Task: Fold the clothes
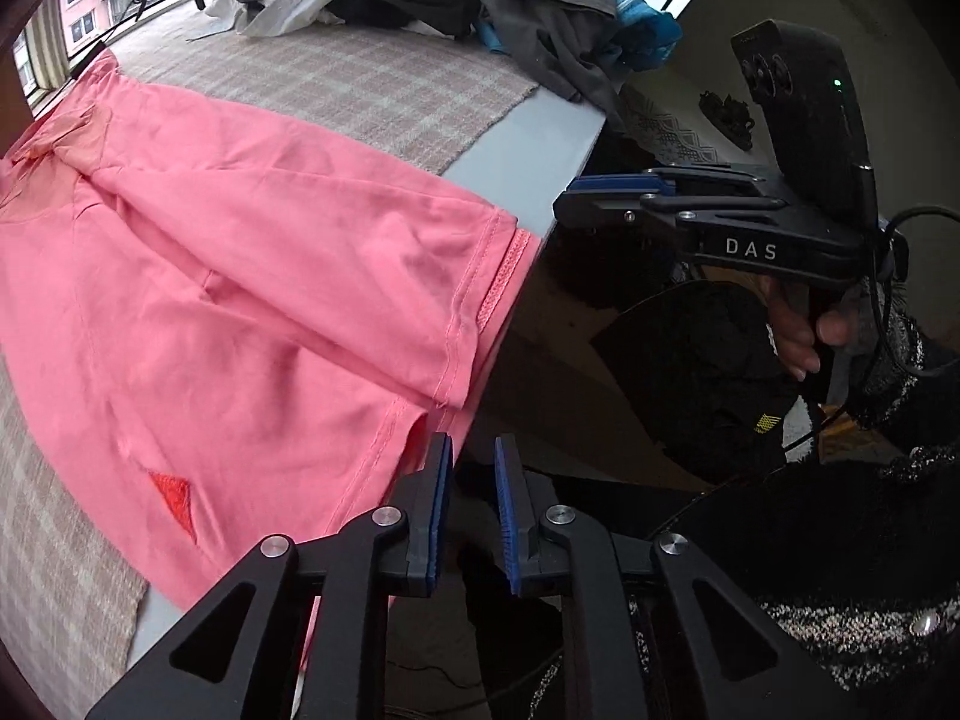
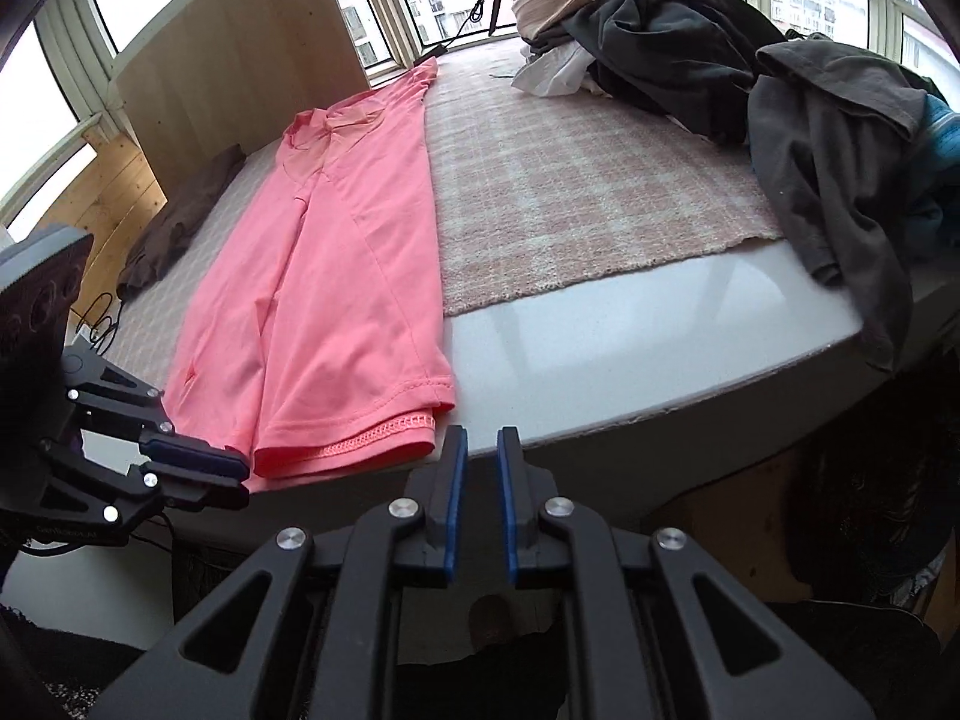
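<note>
1. Two views, left wrist first: left gripper [image 1: 473, 462] has its jaws slightly apart with nothing between the blue pads, just off the table edge by the pink shirt's hem.
2. Pink shirt [image 1: 240, 300] lies flat lengthwise on the checked mat [image 1: 360, 84], with its hem hanging slightly over the white table edge [image 1: 528, 150]. The right gripper [image 1: 576, 192] is seen side-on, so I cannot tell its gap in this view; a hand [image 1: 804, 324] holds its grip.
3. Right wrist: right gripper [image 2: 480, 450] jaws slightly parted and empty, just short of the hem.
4. Clothes pile [image 2: 720, 60] sits far right on the mat, well apart from the shirt. Left gripper visible low left, beside the hem.
</note>
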The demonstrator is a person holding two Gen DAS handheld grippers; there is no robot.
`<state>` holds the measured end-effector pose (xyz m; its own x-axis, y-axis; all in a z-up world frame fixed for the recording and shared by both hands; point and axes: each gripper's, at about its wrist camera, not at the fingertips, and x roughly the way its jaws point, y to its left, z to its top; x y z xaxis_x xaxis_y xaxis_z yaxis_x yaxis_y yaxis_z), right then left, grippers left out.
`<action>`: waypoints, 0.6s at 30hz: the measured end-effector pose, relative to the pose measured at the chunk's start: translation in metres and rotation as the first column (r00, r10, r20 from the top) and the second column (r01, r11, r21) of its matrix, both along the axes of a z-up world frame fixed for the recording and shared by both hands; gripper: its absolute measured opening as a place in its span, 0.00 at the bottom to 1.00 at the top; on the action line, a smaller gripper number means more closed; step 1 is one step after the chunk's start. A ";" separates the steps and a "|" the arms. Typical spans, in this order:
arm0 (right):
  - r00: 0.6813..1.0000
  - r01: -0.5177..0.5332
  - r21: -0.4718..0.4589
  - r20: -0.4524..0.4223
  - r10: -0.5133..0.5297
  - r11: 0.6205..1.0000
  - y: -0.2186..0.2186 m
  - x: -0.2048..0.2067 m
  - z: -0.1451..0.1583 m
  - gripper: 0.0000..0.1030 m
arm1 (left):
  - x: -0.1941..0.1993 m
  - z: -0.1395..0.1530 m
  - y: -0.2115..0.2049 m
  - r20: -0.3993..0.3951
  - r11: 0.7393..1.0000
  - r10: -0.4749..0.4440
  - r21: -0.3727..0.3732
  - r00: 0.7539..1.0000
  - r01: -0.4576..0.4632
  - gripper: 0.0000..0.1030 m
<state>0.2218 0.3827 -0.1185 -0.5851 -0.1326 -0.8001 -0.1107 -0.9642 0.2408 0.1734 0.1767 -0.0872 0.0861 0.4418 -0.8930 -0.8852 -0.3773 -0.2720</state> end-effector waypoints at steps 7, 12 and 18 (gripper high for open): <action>0.994 -0.096 -0.029 0.041 0.097 0.995 0.004 -0.047 0.004 0.34 | -0.017 0.000 -0.098 -0.106 0.919 0.369 -0.105 0.923 -0.380 0.23; 0.975 -0.167 -0.021 0.142 0.169 0.986 -0.004 -0.070 -0.011 0.34 | -0.020 -0.011 -0.102 -0.076 0.887 0.444 -0.102 0.893 -0.450 0.25; 0.950 -0.267 0.016 0.175 0.260 0.964 -0.022 -0.073 -0.013 0.39 | -0.019 -0.016 -0.090 -0.055 0.889 0.447 -0.082 0.893 -0.450 0.26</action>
<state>0.1487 0.3606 -0.1318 -0.3888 -0.2308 -0.8920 0.1128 -0.9728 0.2025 0.1546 0.0870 -0.1030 -0.1332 0.3438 -0.9295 -0.6243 -0.7576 -0.1907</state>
